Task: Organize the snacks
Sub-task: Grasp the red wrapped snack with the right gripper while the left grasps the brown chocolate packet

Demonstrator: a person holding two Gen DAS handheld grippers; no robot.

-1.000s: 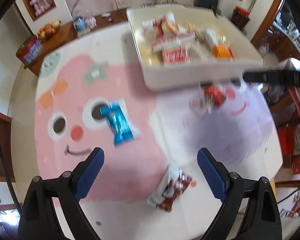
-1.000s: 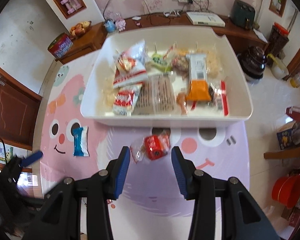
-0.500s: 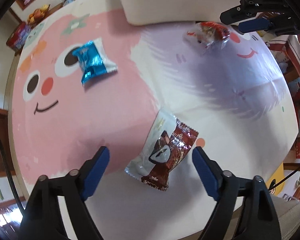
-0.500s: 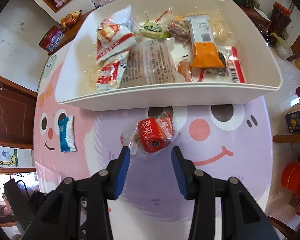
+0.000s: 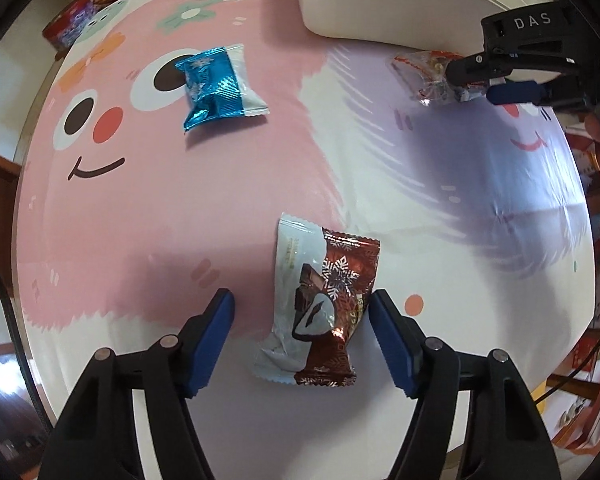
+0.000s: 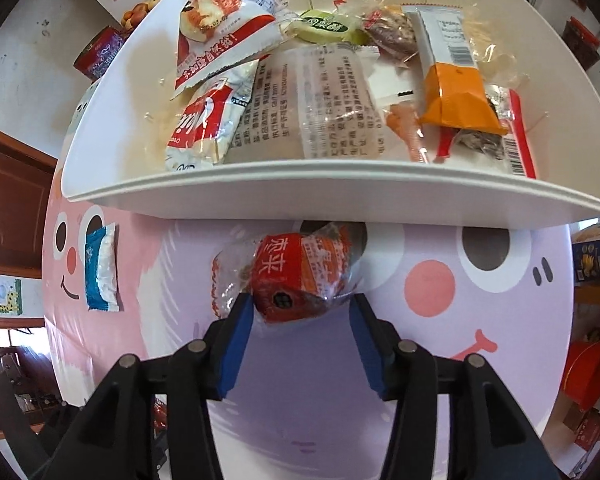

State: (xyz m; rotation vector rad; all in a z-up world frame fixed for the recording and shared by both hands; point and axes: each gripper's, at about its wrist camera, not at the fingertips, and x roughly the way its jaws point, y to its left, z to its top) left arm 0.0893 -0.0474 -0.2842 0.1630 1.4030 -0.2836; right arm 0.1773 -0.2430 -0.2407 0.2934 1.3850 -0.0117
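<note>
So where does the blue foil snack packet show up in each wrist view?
Left wrist: blue foil snack packet upper left, on the pink face's eye.
Right wrist: same packet far left, below the white bin's corner.
Shared landmark: the pink cartoon face's eyes on the mat.

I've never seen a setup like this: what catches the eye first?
A white bin heaped with snack packets sits on a tablecloth of cartoon faces. Each gripper has a loose snack between its open fingers: left gripper a brown chocolate packet, right gripper a red-wrapped snack.
</note>
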